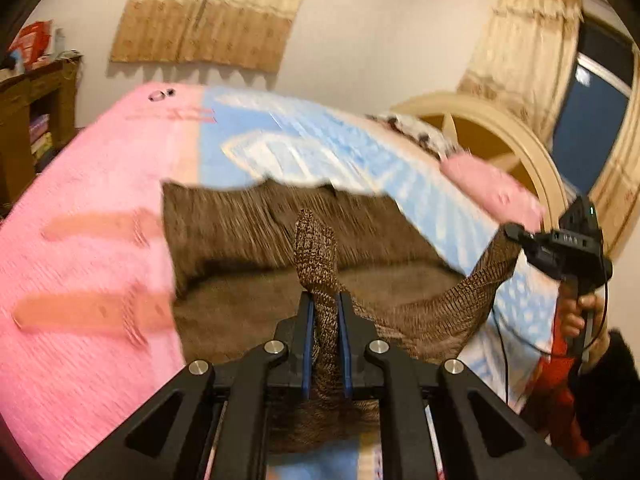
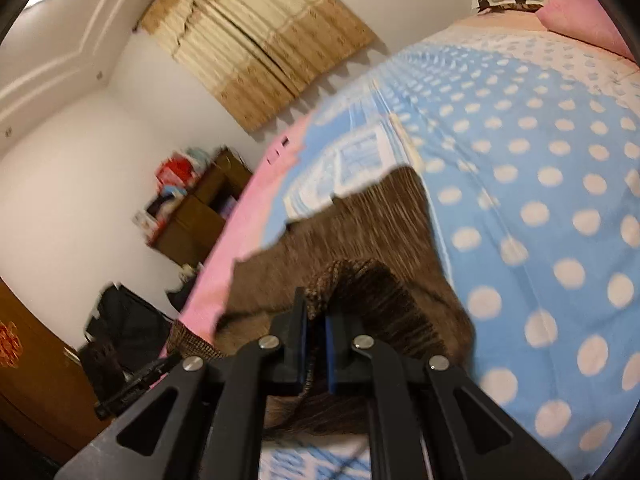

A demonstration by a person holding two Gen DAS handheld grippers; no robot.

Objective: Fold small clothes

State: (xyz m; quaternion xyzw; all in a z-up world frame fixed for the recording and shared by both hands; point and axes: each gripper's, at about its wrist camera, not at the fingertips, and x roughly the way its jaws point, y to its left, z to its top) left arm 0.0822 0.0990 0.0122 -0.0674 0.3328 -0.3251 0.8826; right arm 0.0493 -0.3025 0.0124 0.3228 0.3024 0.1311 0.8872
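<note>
Warm, yellowish indoor light fills both views, fairly dim. Motion blur smears the brown garment (image 1: 248, 236) and the bedspread (image 1: 100, 240) ahead of the jaws, while the linkage behind them stays sharp. Fisheye curvature bends the curtains (image 2: 260, 44) and darkens the corners.

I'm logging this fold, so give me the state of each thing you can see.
Left gripper: jaws shut on the brown garment.
Right gripper: jaws shut on the garment's other corner.
Brown garment: near edge lifted, far part lying on the bed.
Bed cover: spread flat.
Curtains: drawn.
</note>
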